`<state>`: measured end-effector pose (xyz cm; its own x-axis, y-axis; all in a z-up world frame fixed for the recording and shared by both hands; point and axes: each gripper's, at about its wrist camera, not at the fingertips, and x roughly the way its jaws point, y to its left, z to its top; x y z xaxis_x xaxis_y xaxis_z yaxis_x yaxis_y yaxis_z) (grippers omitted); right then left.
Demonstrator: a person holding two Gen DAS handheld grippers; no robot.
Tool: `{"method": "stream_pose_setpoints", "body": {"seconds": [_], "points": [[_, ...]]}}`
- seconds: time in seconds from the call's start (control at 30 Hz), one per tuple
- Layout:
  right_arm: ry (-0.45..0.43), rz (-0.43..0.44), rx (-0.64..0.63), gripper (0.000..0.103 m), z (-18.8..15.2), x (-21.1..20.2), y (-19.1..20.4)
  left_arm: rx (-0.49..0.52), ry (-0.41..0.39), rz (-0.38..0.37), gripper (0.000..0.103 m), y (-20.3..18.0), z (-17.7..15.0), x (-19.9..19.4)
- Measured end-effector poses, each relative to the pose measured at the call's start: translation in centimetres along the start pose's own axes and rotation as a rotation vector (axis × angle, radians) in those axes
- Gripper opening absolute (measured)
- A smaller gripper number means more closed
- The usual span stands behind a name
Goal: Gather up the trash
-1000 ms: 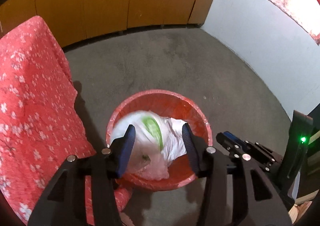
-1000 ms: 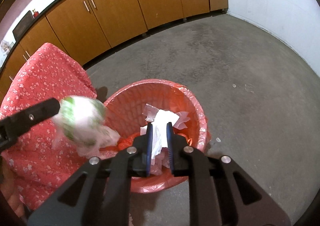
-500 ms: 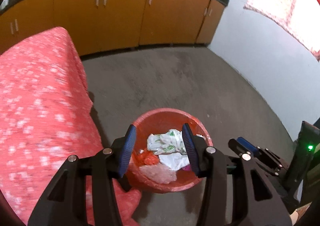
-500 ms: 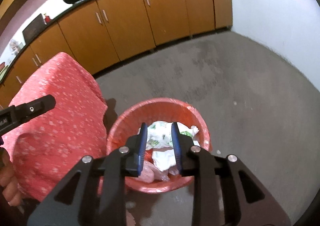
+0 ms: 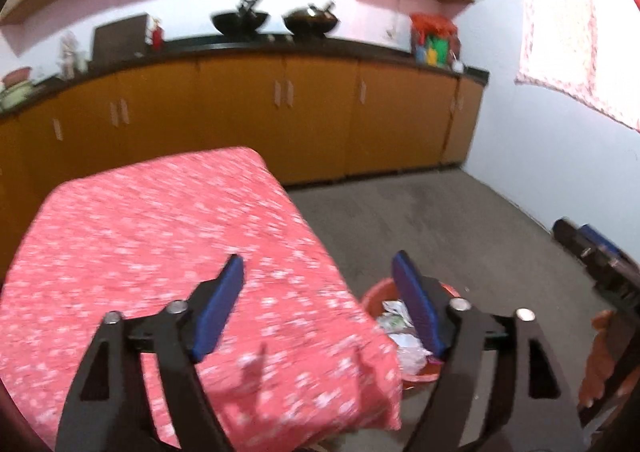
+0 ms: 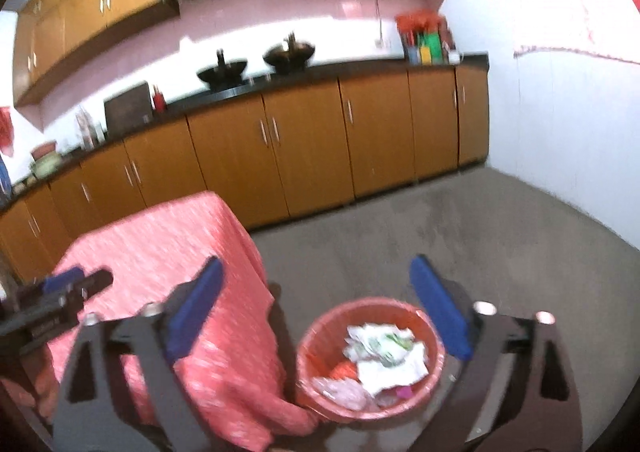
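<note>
A red trash bin lined with a red bag stands on the floor beside the table. It holds white and green wrappers and crumpled plastic. In the left wrist view the bin shows partly behind the table corner. My left gripper is open and empty, raised over the table's near right corner. My right gripper is open wide and empty, raised above the bin. The left gripper also shows at the left edge of the right wrist view.
A table with a red floral cloth stands left of the bin. Orange cabinets with a dark counter run along the back wall. A white wall is on the right. Grey floor lies beyond the bin.
Both grippers have risen and tilted up away from the bin. The left one moved over the table. The right gripper's jaws have opened wide. The wrappers lie in the bin.
</note>
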<state>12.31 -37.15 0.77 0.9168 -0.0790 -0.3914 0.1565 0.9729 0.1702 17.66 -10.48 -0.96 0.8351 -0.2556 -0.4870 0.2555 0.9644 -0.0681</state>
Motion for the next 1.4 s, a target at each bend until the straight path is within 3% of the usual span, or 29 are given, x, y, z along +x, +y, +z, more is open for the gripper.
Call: {"method": "stream_pose_setpoints", "body": {"seconds": [0.07,0.2,0.57,0.9,1.4], "points": [[-0.046,0.002,0.002,0.099,0.5,-2.1,1.4,-0.004,-0.033,0.012,0.091,0.8,-0.3,-2.1],[-0.106,-0.027,-0.027,0.099,0.8,-5.5,4.0,-0.008,-0.094,0.057,0.1,2.5,-1.2,-6.4],[-0.152,-0.034,-0.145,0.099,-2.5,-11.1,10.7,-0.008,-0.184,0.176,0.101,5.4,-4.1,-12.6],[-0.129,-0.054,-0.183,0.099,-5.7,-12.8,12.4,-0.022,-0.199,0.203,0.101,6.5,-6.7,-14.6],[-0.15,-0.085,-0.162,0.099,-6.3,-14.8,11.7,-0.071,-0.218,0.205,0.101,7.5,-8.1,-16.1]]}}
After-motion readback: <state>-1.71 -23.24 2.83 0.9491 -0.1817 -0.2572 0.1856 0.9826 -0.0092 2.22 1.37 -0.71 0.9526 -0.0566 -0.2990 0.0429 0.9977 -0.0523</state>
